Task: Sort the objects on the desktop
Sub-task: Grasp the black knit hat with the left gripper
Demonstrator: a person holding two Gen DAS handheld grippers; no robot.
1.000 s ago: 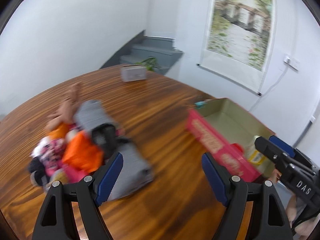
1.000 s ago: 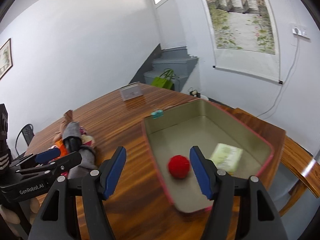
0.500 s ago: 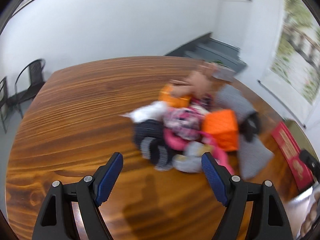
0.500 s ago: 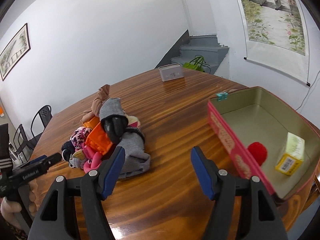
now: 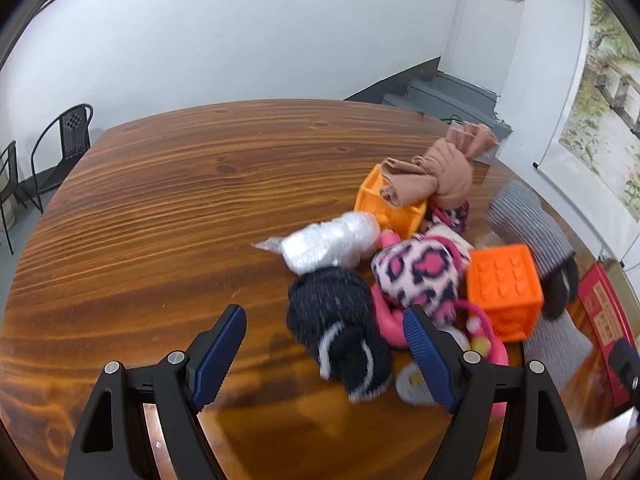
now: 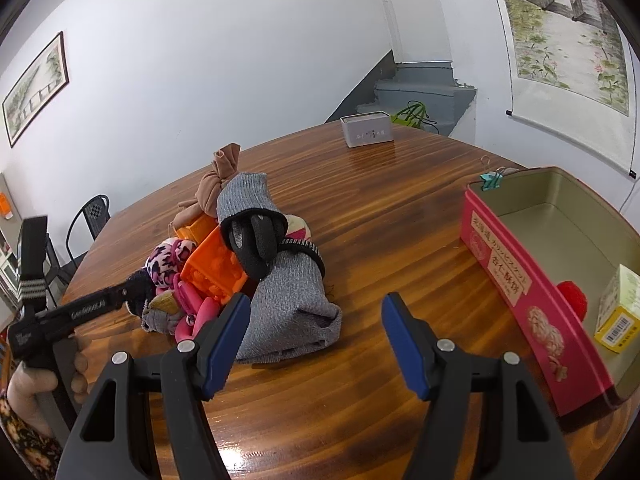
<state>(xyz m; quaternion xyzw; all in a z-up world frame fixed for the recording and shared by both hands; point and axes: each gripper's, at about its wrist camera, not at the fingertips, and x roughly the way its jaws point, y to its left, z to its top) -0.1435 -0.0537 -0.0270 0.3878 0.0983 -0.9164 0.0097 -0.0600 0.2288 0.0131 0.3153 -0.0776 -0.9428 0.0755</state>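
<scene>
Hovering our left hand-held gripper (image 5: 324,354), jaws apart and empty, over the black sock (image 5: 336,330), we risk snagging the pink leopard sock (image 5: 418,276) beside it; right hand-held gripper (image 6: 316,342) likewise apart.

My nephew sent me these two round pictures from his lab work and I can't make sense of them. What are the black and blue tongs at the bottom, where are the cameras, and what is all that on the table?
There is no machine arm here. A person holds a two-finger clamp in each hand, and each clamp carries a wide-angle camera looking along its fingers, hence the round pictures.

In the left camera's picture, the left gripper is open and empty, hanging over a heap on the wooden table: a black sock, a pink leopard sock, an orange cube and a tan cloth bundle.

In the right camera's picture, the right gripper is also open and empty. The same heap lies at its left, with a grey sock nearest. At right stands an open pink tin holding a red ball and a small yellow box. The left clamp and the hand holding it show at the left edge.
</scene>
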